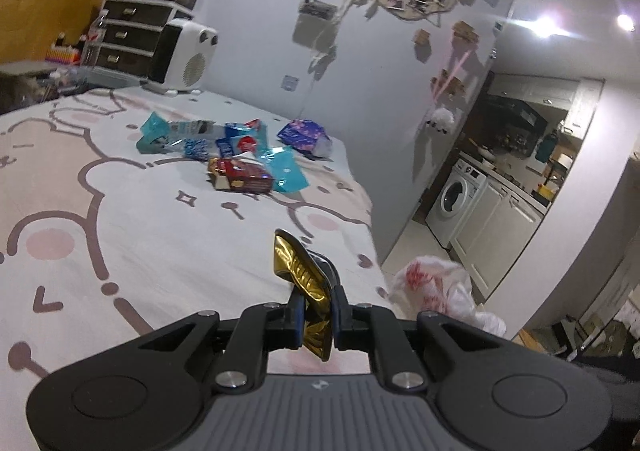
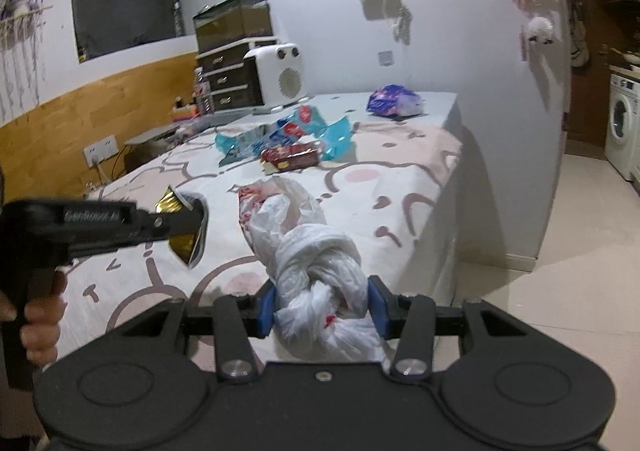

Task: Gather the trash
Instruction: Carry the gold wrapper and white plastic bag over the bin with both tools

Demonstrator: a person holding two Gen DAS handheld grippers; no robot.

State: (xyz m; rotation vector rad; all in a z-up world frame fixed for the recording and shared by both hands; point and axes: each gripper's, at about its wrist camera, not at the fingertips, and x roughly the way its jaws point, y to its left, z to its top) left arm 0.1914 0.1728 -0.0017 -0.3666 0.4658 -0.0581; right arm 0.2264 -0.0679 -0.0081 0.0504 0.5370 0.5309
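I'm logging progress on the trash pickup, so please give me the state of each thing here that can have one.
Left hand-held gripper: shut on the gold wrapper.
Gold wrapper: crumpled, held off the bed.
Right hand-held gripper: shut on the plastic bag.
Plastic bag: bunched and twisted, mouth not spread.
Red snack box: lying on the bed, uncollected.
Teal wrappers: torn open, loose on the bed.
Purple packet: crumpled, near the bed's far edge.

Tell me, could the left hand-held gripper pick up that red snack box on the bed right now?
Probably not yet. The left hand-held gripper is already shut on a gold wrapper, so its jaws are full. The path across the bed to the red snack box looks clear, though it lies some way ahead.
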